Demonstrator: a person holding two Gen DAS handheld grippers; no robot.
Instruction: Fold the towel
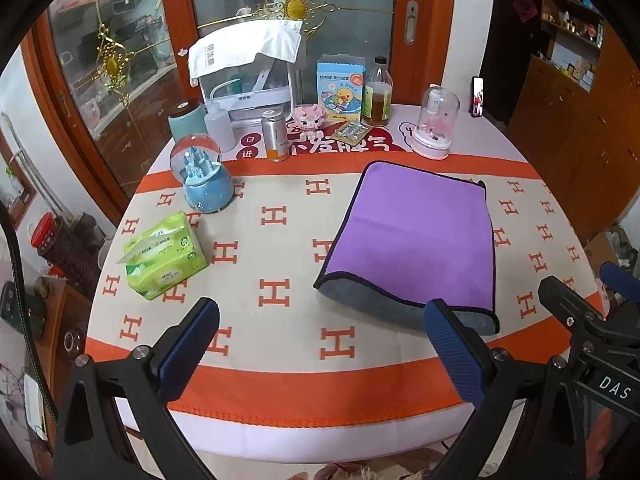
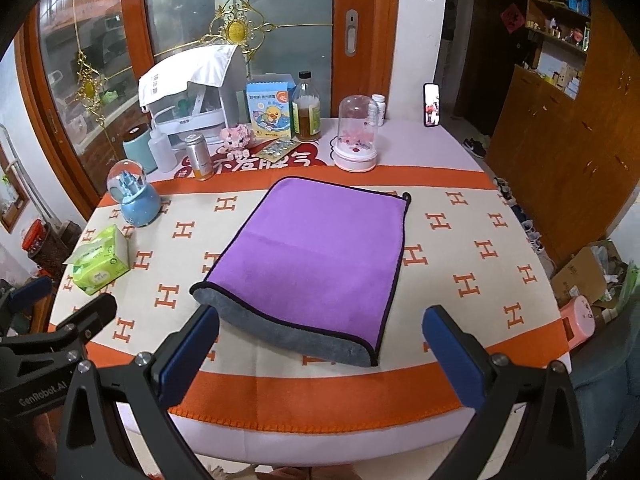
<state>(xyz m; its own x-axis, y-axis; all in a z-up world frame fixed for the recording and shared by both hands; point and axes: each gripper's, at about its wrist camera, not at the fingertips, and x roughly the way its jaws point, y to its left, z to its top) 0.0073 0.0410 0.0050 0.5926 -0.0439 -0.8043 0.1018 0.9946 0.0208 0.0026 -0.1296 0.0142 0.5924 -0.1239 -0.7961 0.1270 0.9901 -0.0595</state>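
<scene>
The purple towel (image 2: 316,264) lies folded on the orange-patterned tablecloth (image 2: 460,280), in the middle of the frame. Left gripper (image 1: 320,344) and right gripper (image 2: 320,344) both stand released, holding nothing.

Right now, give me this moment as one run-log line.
towel: folded, flat on tablecloth | left gripper: open, empty | right gripper: open, empty
</scene>
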